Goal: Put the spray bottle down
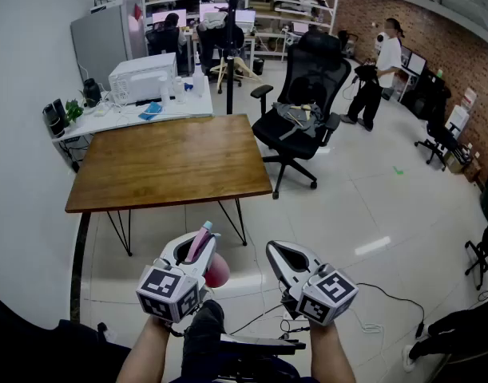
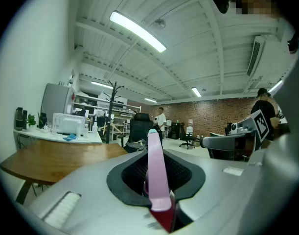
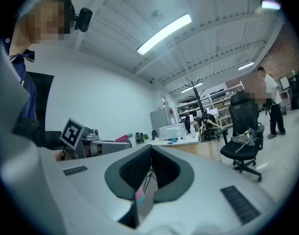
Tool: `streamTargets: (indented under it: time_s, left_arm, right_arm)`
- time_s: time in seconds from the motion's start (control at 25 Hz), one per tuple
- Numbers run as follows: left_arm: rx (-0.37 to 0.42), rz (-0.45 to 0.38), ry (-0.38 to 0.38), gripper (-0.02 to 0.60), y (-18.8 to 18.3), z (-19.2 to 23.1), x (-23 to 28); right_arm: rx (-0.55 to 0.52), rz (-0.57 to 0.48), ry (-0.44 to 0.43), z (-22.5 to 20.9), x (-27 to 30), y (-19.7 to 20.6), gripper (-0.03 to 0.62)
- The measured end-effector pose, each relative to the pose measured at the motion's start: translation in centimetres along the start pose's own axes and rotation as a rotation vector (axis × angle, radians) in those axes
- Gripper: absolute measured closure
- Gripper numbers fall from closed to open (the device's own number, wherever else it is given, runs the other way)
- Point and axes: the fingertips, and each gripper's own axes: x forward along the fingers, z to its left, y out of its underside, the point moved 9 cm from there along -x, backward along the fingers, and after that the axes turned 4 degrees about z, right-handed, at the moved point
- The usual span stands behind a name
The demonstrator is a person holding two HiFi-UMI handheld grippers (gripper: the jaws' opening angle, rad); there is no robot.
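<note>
- Jaws of left gripper (image 1: 197,244) clamp the spray bottle (image 2: 156,173); its long axis runs forward along them.
- Right gripper (image 1: 290,255) jaws together, empty.
- Table (image 1: 164,162) lies ahead, well apart.

Pink spray bottle (image 1: 200,246) — brown table (image 1: 168,162) (wood-grained).

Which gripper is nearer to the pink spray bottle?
Left. The left gripper holds the spray bottle between its jaws; the right gripper is beside it, apart and empty.
</note>
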Motion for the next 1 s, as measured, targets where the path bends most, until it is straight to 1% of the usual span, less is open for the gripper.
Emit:
streamTargets:
  time_s: [0.2, 0.36, 0.48, 0.6, 0.72, 0.84, 1.0]
  left_arm:
    - [0.000, -0.001, 0.034, 0.505, -1.2, 3.4, 5.3]
    - [-0.011, -0.008, 0.057, 0.505, -2.2, 7.3, 10.1]
    - [-0.010, 0.007, 0.092, 0.504, -3.0, 10.1, 13.5]
    - [-0.015, 0.008, 0.124, 0.504, -4.0, 12.8, 16.6]
    - [-0.022, 0.008, 0.146, 0.505, -4.6, 15.5, 18.9]
    - [-0.026, 0.016, 0.152, 0.504, -4.9, 18.3, 21.1]
    - [-0.044, 0.033, 0.155, 0.505, -5.0, 21.1, 23.1]
  right_arm:
    - [0.007, 0.016, 0.030, -4.1, 3.8, -0.7, 0.591]
    - [-0.005, 0.021, 0.063, -7.3, 7.6, -1.9, 0.591]
    - [-0.005, 0.026, 0.093, -9.7, 10.8, -2.9, 0.591]
    - [-0.029, 0.052, 0.129, -11.8, 14.1, -3.8, 0.591]
    - [-0.041, 0.072, 0.151, -13.5, 17.0, -4.3, 0.591]
    - [-0.049, 0.074, 0.162, -14.9, 19.9, -4.8, 0.591]
    - [-0.048, 0.098, 0.170, -15.9, 22.8, -5.2, 0.591]
